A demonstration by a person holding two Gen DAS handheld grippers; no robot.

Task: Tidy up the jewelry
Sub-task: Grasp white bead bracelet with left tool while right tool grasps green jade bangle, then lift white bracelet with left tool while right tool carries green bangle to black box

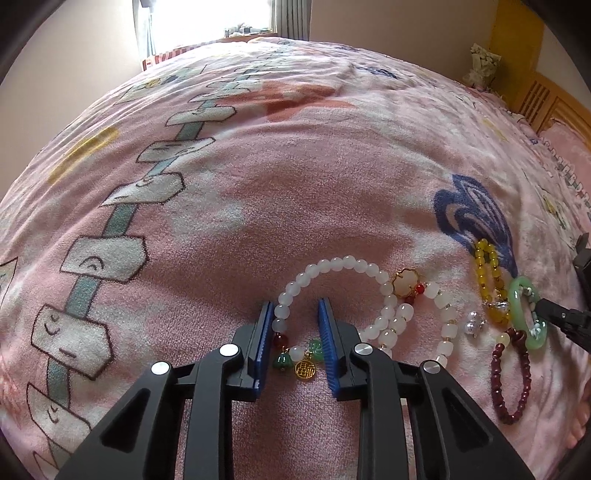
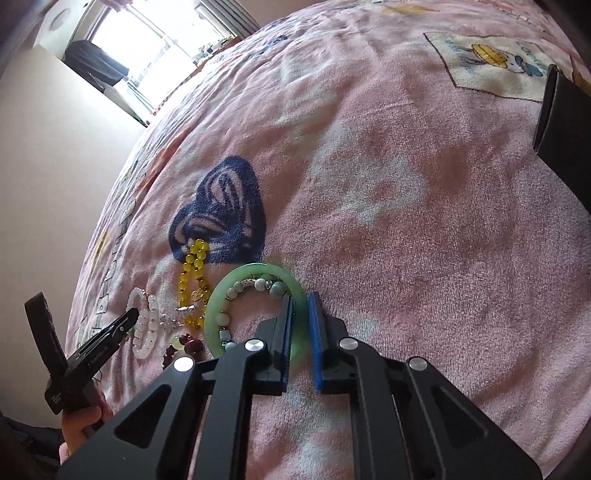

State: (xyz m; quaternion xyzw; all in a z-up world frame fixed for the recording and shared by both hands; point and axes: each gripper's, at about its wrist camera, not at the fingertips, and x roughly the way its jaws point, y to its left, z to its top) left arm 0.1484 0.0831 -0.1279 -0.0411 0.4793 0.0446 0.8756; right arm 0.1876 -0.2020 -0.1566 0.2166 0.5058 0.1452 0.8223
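Observation:
Several bracelets lie on a pink blanket. My left gripper (image 1: 297, 308) is open, its jaws straddling the charm end of a white bead bracelet (image 1: 334, 264). To its right lie a second white bracelet (image 1: 445, 317), a yellow bead bracelet (image 1: 489, 280), a dark red bead bracelet (image 1: 511, 384) and a green jade bangle (image 1: 526, 314). My right gripper (image 2: 301, 297) is shut on the green jade bangle (image 2: 236, 282), its rim between the blue pads. A pale bead bracelet (image 2: 255, 286) lies inside the bangle. The yellow bracelet (image 2: 190, 277) lies left of it.
The pink blanket (image 1: 295, 177) covers a bed, with a blue heart print (image 2: 221, 210). A dark box (image 2: 565, 125) stands at the right edge of the right wrist view. A wooden headboard (image 1: 546, 99) and a window (image 1: 207, 18) are far off.

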